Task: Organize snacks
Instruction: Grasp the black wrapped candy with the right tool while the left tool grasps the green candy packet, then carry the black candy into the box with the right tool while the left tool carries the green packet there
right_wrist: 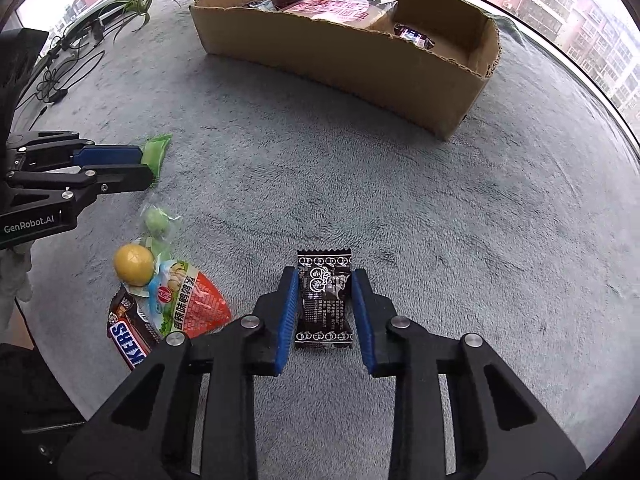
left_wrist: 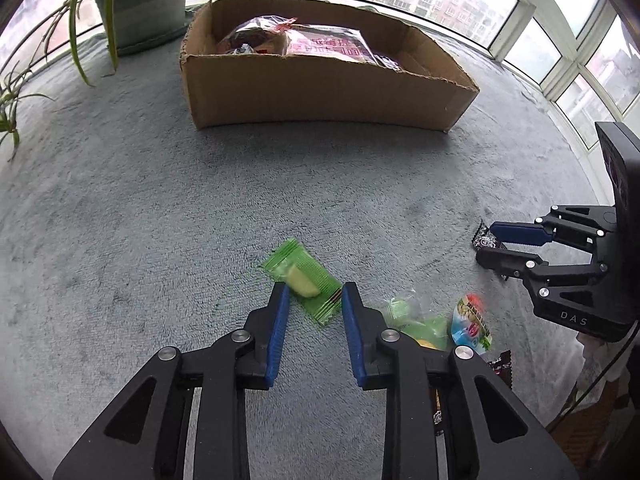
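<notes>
- Left wrist view: my left tongs (left_wrist: 312,294) sit low over the grey carpeted table (left_wrist: 160,208), clamped on the near end of a green snack packet (left_wrist: 302,278); the blue pads meet its edges.
- Cardboard box (left_wrist: 320,92) stands far centre with bagged snacks (left_wrist: 320,42) inside; potted plant (left_wrist: 140,4) far left of it.
- Near right: a loose pile of snacks (left_wrist: 448,324), half hidden by the right finger.
- Right tongs (left_wrist: 486,244) at the right edge, over a black packet (left_wrist: 486,240).
- Right wrist view: right tongs (right_wrist: 324,294) straddle the black packet (right_wrist: 324,300), pads against both long sides, clamped on it.
- Left of it: an orange bag (right_wrist: 192,304), Snickers bar (right_wrist: 130,338), yellow ball (right_wrist: 134,264).
- Box (right_wrist: 360,60) far centre.
</notes>
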A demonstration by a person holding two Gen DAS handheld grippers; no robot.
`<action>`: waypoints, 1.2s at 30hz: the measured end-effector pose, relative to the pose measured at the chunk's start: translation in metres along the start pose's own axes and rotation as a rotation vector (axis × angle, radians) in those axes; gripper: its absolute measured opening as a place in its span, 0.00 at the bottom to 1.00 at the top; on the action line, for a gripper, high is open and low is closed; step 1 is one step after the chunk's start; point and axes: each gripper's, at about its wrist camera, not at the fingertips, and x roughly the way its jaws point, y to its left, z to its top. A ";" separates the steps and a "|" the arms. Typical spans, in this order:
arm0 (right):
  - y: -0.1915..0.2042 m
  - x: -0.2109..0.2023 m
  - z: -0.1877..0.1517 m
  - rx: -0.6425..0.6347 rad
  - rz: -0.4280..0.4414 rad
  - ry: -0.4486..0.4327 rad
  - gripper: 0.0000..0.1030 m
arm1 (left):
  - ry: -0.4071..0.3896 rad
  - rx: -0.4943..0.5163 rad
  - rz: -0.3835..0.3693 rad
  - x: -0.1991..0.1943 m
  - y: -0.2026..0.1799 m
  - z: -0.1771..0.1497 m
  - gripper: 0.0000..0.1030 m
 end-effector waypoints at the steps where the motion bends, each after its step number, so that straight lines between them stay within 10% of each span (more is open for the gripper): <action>1: 0.001 0.000 0.000 -0.001 -0.003 0.000 0.27 | -0.002 -0.004 0.005 0.000 0.000 0.001 0.25; 18: 0.002 -0.002 -0.003 0.016 -0.014 -0.009 0.26 | -0.006 0.060 0.107 0.013 -0.022 0.017 0.22; 36: -0.025 -0.034 0.004 0.128 0.002 -0.111 0.25 | -0.085 -0.039 0.028 -0.024 0.014 0.016 0.18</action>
